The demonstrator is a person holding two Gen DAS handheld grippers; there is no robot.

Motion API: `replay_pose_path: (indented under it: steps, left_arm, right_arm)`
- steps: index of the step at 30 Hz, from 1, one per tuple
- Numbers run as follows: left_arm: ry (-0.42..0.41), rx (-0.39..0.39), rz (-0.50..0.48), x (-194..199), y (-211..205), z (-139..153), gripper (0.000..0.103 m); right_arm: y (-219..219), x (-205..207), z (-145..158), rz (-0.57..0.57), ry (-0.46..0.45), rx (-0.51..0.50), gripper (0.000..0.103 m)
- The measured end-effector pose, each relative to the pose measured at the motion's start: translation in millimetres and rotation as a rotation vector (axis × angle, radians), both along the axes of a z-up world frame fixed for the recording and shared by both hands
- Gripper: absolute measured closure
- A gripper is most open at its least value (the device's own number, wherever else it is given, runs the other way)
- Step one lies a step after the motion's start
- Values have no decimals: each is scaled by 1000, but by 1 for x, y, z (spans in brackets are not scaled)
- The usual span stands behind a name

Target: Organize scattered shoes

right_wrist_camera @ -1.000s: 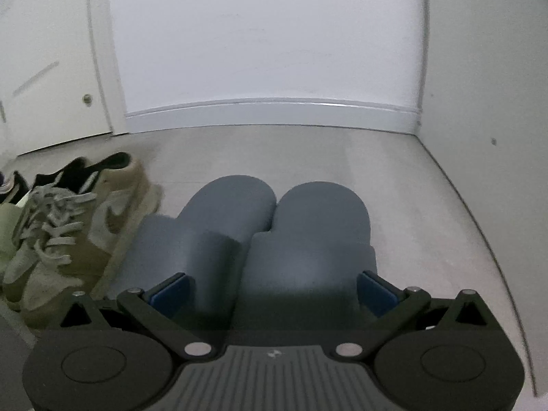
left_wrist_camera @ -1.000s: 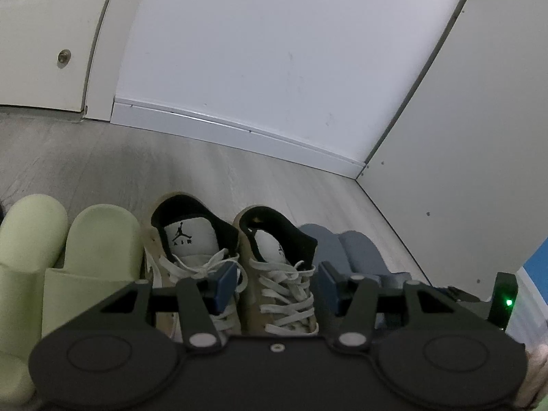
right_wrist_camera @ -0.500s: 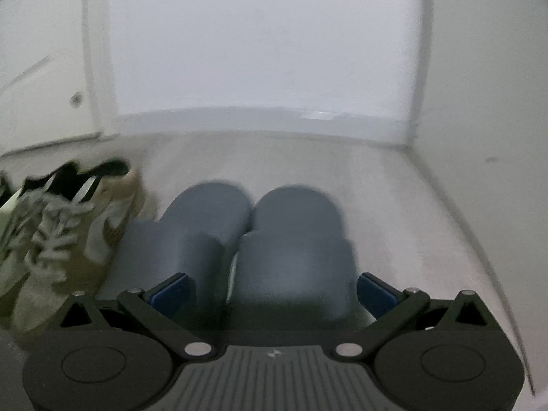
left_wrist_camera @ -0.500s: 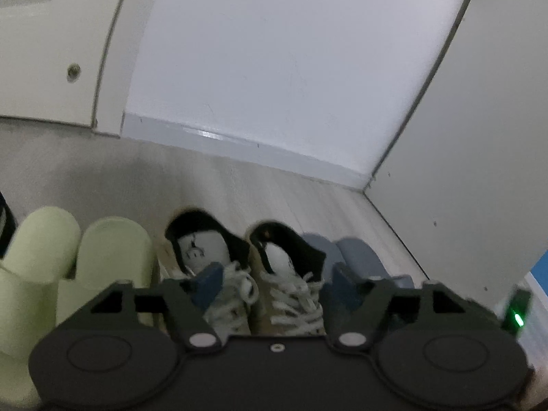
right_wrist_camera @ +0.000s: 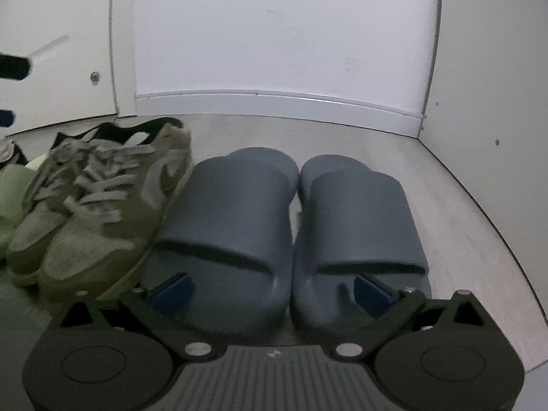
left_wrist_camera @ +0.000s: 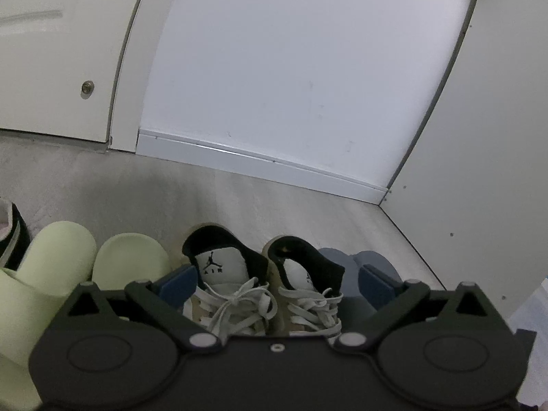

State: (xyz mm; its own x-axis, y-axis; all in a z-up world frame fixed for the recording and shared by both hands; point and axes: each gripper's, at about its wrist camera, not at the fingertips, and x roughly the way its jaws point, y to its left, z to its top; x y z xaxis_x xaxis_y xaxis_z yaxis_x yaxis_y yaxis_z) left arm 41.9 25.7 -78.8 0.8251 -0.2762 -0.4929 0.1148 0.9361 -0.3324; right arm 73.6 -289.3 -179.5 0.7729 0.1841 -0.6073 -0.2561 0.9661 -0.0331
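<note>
Spreading wide from a half-closed stance, the left tool (left_wrist_camera: 275, 279) is letting go of the tan sneakers (left_wrist_camera: 260, 284), which are sitting paired on the floor (left_wrist_camera: 239, 202) between green slides (left_wrist_camera: 68, 267) and blue slides (left_wrist_camera: 356, 260).

Pulling back, the right tool (right_wrist_camera: 270, 287) is starting to close, gripping nothing; blue slides (right_wrist_camera: 287, 226) are lying together near the floor's right wall corner, so the row looks nearly sorted.

Left claw's own housing covers the toes of both laced sneakers (left_wrist_camera: 236, 294), and the blue slides (left_wrist_camera: 346, 263) barely peek out behind them. A black shoe (left_wrist_camera: 10, 236) is cut by the left edge. Right view: slide toes slip under the claw body; sneakers there are blurred.
</note>
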Motion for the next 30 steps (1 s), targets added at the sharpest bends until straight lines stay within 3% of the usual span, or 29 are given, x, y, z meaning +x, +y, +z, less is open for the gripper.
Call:
replay_pose_path:
  steps: [6,8,17,22,30]
  left_arm:
    - [9,-4,-6,1,-1,-1,1]
    - [7,-2,-15,1,-3,-1,1]
    - [6,-6,-25,3,-3,-1,1]
    - [-7,-14,-29,4,-4,0,1]
    - [9,-15,-30,16,-12,-1,1]
  right_arm:
    - [-4,17,-7,9,3,24,9]
    - [-8,22,-7,-16,-1,55,26]
    - [-10,24,4,1,-76,40,70]
    - [-14,34,29,-52,-147,97,73]
    - [-25,57,61,-85,-229,98,71]
